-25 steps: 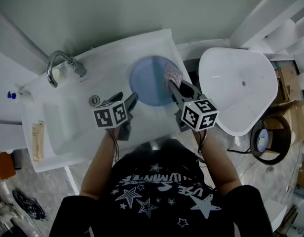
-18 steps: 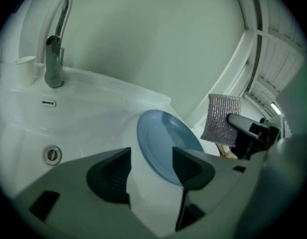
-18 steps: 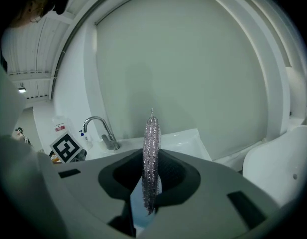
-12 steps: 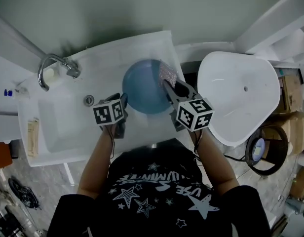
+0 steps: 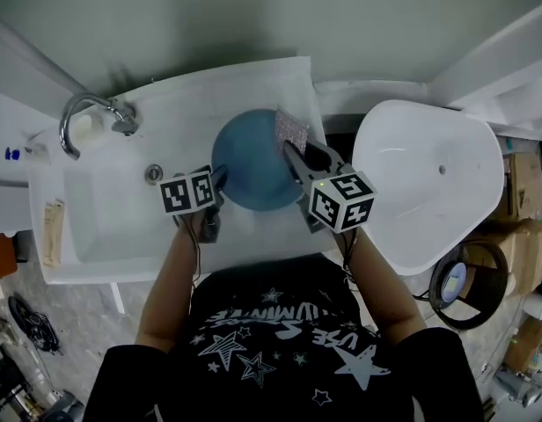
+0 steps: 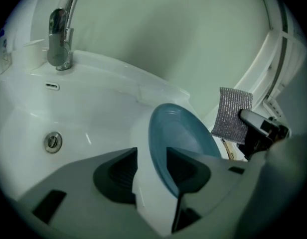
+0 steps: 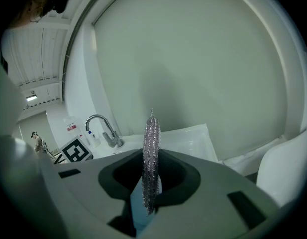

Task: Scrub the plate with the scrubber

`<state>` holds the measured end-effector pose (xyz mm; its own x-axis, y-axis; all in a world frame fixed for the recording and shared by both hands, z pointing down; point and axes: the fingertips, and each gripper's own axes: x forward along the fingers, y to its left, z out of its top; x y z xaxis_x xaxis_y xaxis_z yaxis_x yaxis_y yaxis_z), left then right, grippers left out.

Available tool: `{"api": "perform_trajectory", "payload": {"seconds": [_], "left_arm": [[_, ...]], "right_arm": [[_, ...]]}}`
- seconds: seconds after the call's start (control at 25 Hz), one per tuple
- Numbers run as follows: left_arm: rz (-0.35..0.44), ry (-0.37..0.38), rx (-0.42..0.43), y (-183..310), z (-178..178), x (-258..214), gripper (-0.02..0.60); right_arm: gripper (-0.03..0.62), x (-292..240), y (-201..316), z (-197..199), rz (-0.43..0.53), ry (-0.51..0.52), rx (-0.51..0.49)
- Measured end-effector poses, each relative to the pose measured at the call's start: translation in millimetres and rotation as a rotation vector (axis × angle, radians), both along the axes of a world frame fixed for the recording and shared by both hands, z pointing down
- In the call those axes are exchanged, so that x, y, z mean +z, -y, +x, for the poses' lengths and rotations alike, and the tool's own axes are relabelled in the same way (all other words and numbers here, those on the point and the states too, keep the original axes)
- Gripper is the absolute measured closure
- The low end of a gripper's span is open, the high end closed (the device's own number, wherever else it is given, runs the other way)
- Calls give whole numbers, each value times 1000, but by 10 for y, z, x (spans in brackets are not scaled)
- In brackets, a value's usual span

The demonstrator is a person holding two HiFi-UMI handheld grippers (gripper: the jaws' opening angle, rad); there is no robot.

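Note:
The blue plate point(image 5: 252, 158) is lifted and tilted above the right side of the white sink point(image 5: 104, 214). My left gripper point(image 5: 220, 178) has the plate's near rim between its jaws. In the left gripper view the blue plate point(image 6: 181, 133) stands on edge, with its rim against the right pad of my left gripper point(image 6: 152, 158). Those jaws are opening a little, and a white sliver shows beside the left pad. My right gripper point(image 5: 293, 152) is shut on a silver mesh scrubber point(image 5: 291, 130), held upright at the plate's right edge. The scrubber point(image 7: 151, 153) is pinched edge-on.
A chrome tap point(image 5: 82, 112) and a drain point(image 5: 154, 173) lie on the sink's left side. A large white basin-shaped item point(image 5: 429, 183) stands to the right. The wall runs close behind the sink.
The plate has come up off the sink's counter and shifted left. My left gripper went from apart from the plate to holding its rim. My right gripper and the scrubber shifted left with it.

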<state>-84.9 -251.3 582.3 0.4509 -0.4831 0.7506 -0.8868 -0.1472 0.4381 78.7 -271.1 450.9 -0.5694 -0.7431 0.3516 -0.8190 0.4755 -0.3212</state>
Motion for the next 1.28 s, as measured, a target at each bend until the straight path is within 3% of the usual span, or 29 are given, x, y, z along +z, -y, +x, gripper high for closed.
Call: {"api": "perform_trajectory", "payload": {"seconds": [0.16, 0.4, 0.68, 0.92, 1.04, 1.28], "left_arm": [[-23, 17, -2, 20, -8, 64, 407], [-35, 30, -8, 24, 18, 82, 528], [-70, -51, -60, 21, 30, 68, 548], [-36, -72, -69, 70, 50, -41, 555], [-20, -76, -67, 82, 57, -92, 557], [-19, -123, -70, 65, 93, -214, 555]], "right_arm": [[511, 20, 39, -2, -6, -6, -19], [511, 28, 83, -19, -2, -18, -37], [511, 68, 62, -87, -7, -28, -61], [511, 138, 3, -157, -6, -79, -97], [511, 211, -28, -181, 1, -182, -125], [511, 302, -9, -183, 86, -624, -203]]}}
